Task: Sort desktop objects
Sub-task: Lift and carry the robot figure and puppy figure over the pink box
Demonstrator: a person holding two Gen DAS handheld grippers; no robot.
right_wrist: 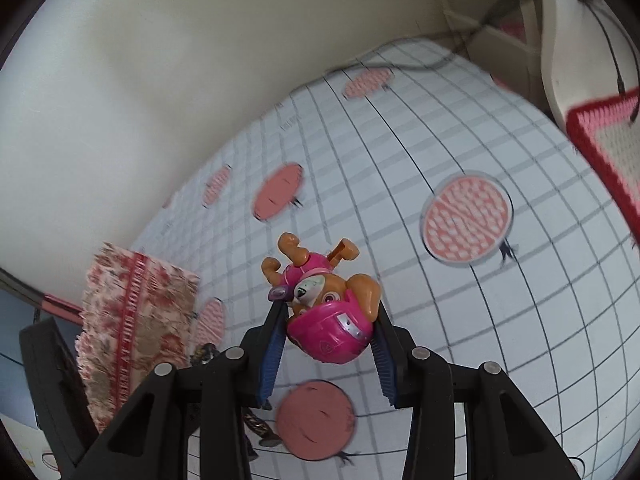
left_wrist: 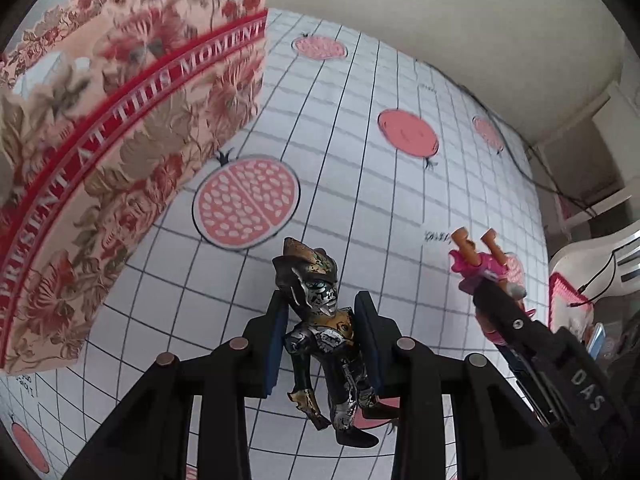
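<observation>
My left gripper point(left_wrist: 322, 312) is shut on a black, silver and gold action figure point(left_wrist: 326, 322), gripped at the chest and lifted above the tablecloth, head away from me and legs dangling toward me. My right gripper point(right_wrist: 330, 326) is shut on a pink and orange puppy figure point(right_wrist: 326, 308), held by its pink helmet with the paws sticking up. In the left wrist view, the same pink puppy figure point(left_wrist: 486, 266) shows at the right, in the other gripper's black fingers point(left_wrist: 500, 312). A floral box point(left_wrist: 120, 128) marked "PRESENT AT THIS MOMENT" stands close on the left.
A white grid tablecloth point(left_wrist: 360, 120) with pomegranate prints covers the table. The floral box point(right_wrist: 136, 320) appears at the lower left of the right wrist view. A red-edged crocheted mat point(right_wrist: 608, 152) and a white stand with cables point(right_wrist: 560, 40) lie at the right edge. A cream wall rises behind.
</observation>
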